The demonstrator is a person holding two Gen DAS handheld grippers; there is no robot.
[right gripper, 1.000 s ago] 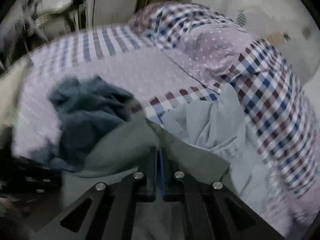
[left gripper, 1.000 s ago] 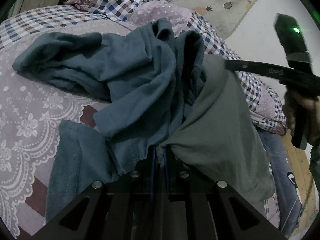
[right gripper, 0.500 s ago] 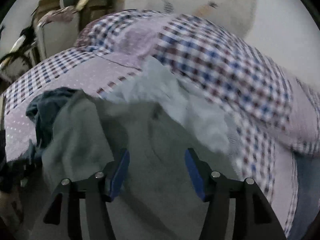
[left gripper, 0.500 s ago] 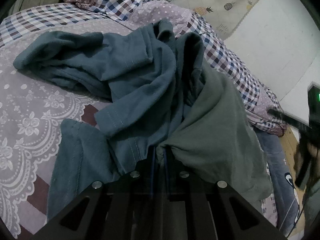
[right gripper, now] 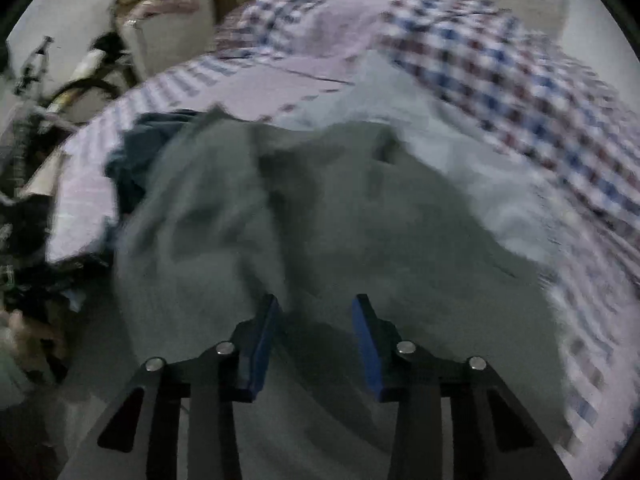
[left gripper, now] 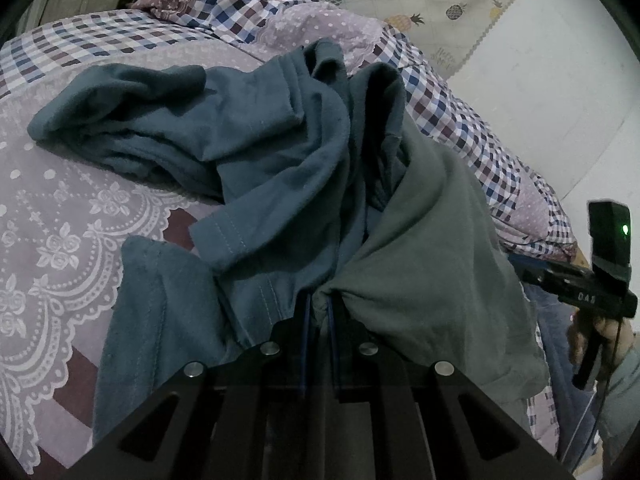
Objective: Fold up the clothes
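A grey-green garment (left gripper: 432, 264) drapes off the bed's right side, and my left gripper (left gripper: 318, 304) is shut on a bunched edge of it. A crumpled teal garment (left gripper: 248, 152) lies beside it across the bed. In the right wrist view the same grey-green garment (right gripper: 328, 220) spreads below my right gripper (right gripper: 316, 312), which is open with blue pads (right gripper: 264, 344) apart and nothing between them. A pale blue garment (right gripper: 432, 120) lies behind it. The right gripper body (left gripper: 600, 276), held by a hand, shows at the left wrist view's right edge.
The bed has a lilac lace-print cover (left gripper: 52, 216) and a checked quilt (left gripper: 448, 108) along its far side. A white wall (left gripper: 560, 80) stands beyond. A bicycle (right gripper: 60, 80) and boxes (right gripper: 168, 28) stand off the bed's left.
My right gripper let go of the grey-green garment, opened, and dropped down to the right of the bed. The left gripper kept its hold and stayed put.
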